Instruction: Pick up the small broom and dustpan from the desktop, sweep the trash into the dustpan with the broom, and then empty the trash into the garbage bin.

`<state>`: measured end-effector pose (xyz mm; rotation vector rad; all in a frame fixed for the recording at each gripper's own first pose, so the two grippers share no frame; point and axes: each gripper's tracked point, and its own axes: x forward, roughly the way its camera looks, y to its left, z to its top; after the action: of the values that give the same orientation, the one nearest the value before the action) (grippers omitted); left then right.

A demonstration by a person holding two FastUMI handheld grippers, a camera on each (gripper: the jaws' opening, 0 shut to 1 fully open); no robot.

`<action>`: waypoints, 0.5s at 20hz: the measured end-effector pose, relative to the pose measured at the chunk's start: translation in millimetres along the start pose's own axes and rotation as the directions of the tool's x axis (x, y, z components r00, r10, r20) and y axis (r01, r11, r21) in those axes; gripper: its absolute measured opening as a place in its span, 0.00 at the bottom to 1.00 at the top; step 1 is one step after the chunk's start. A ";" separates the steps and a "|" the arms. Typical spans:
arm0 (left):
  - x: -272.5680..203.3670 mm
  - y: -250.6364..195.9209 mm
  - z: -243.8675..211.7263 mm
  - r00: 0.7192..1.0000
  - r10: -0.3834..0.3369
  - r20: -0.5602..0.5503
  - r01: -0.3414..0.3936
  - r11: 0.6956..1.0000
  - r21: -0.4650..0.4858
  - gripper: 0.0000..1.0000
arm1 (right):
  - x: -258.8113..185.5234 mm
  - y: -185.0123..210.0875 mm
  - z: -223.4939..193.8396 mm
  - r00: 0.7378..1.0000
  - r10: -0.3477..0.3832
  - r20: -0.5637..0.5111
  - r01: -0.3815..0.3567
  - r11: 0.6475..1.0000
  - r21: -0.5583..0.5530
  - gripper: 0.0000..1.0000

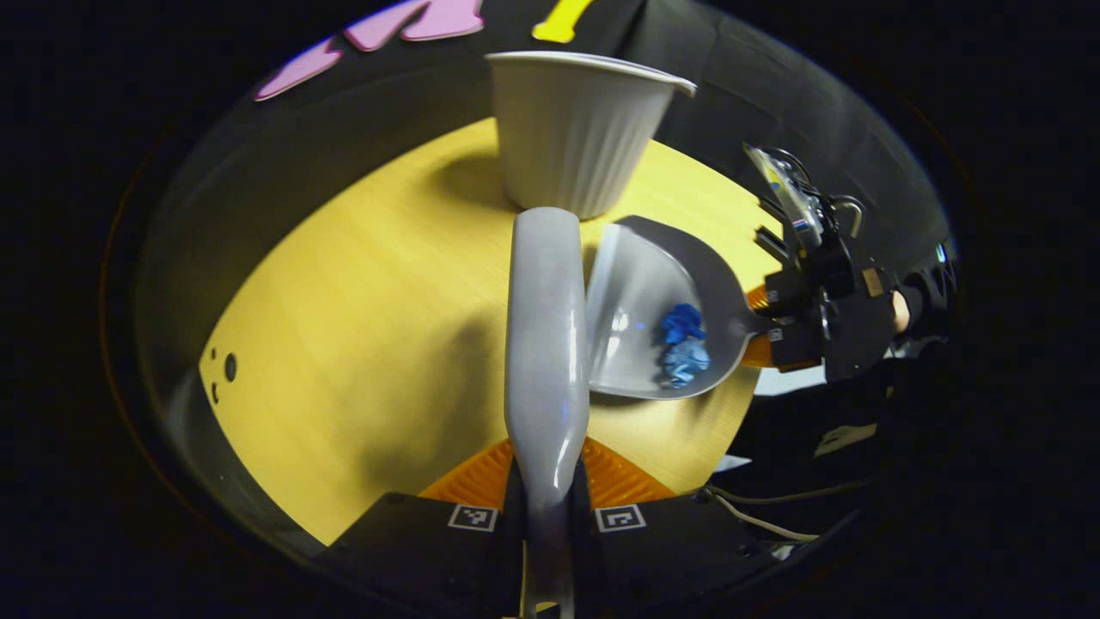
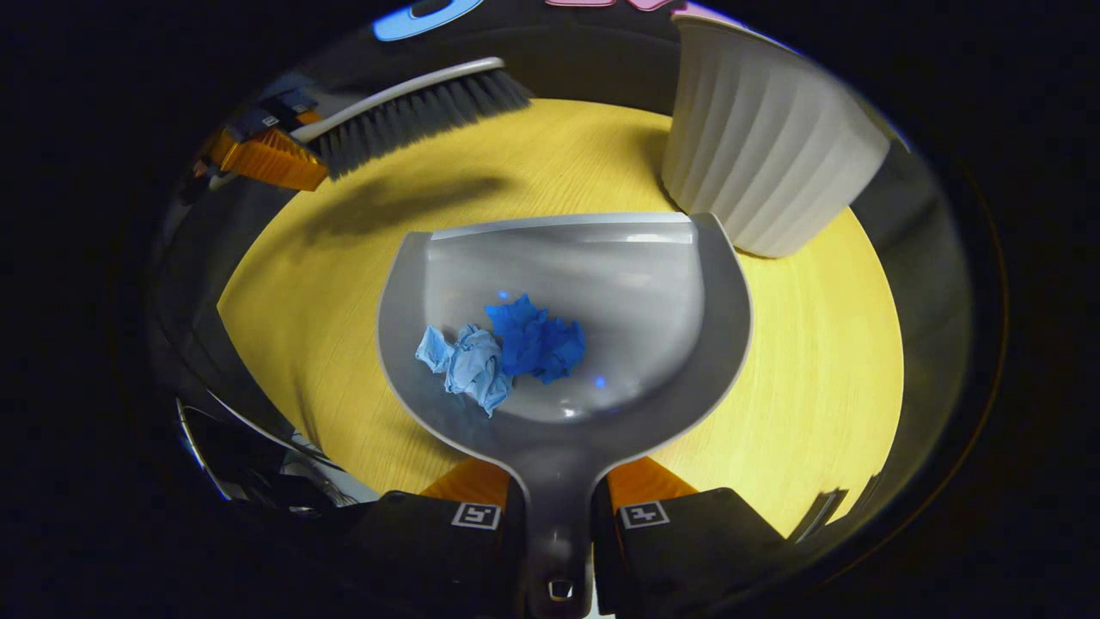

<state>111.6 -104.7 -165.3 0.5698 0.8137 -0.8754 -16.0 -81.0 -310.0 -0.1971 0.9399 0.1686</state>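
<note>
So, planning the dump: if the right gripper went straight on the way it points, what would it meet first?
Probably the bin, just right of straight ahead beyond the dustpan that the right gripper holds; depth is unclear.

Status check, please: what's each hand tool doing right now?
Left gripper shut on broom. Right gripper shut on dustpan, paper wads aboard. Bin ahead, path open.

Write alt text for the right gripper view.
The right gripper holds a grey dustpan by its handle, two crumpled blue paper scraps inside. Beyond it on the yellow desktop stands a ribbed white bin; a broom hovers upper left.
</note>
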 end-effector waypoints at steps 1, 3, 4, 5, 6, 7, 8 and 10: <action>1.2 6.2 -10.6 1.000 0.025 0.017 -0.024 0.998 -0.053 0.27 | -1.9 -2.1 0.2 1.000 -0.008 0.007 0.008 1.000 0.022 0.35; 10.2 20.6 -40.6 0.999 0.030 0.020 -0.026 0.983 -0.182 0.27 | -4.4 -1.6 -3.4 0.999 -0.031 0.010 0.031 0.998 0.061 0.35; 16.7 27.6 -58.3 0.999 0.025 0.022 -0.019 0.970 -0.243 0.27 | -6.2 -2.1 -3.9 0.999 -0.044 0.006 0.044 0.996 0.079 0.35; 23.3 33.5 -74.5 1.000 0.016 0.026 -0.008 0.956 -0.294 0.27 | -8.7 -2.7 -3.7 0.998 -0.060 0.000 0.060 0.994 0.096 0.35; 32.0 40.3 -91.1 1.000 0.005 0.029 0.005 0.942 -0.336 0.27 | -10.1 -2.7 -1.5 0.997 -0.077 -0.002 0.077 0.991 0.113 0.35; 41.2 46.6 -108.9 1.000 0.001 0.029 0.010 0.931 -0.365 0.27 | -12.6 -2.8 0.7 0.996 -0.095 -0.002 0.094 0.987 0.129 0.35; 52.6 49.2 -128.9 1.000 -0.001 0.021 0.009 0.923 -0.384 0.27 | -17.2 -4.5 4.0 0.993 -0.117 -0.001 0.115 0.982 0.146 0.35; 78.6 49.5 -160.1 1.000 -0.014 -0.001 0.012 0.911 -0.411 0.27 | -28.0 -8.8 11.6 0.986 -0.170 0.000 0.167 0.971 0.174 0.35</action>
<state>122.5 2.8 -315.6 0.1937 0.9748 -0.6864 -21.1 -88.4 -279.7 -0.1139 0.9132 -0.0683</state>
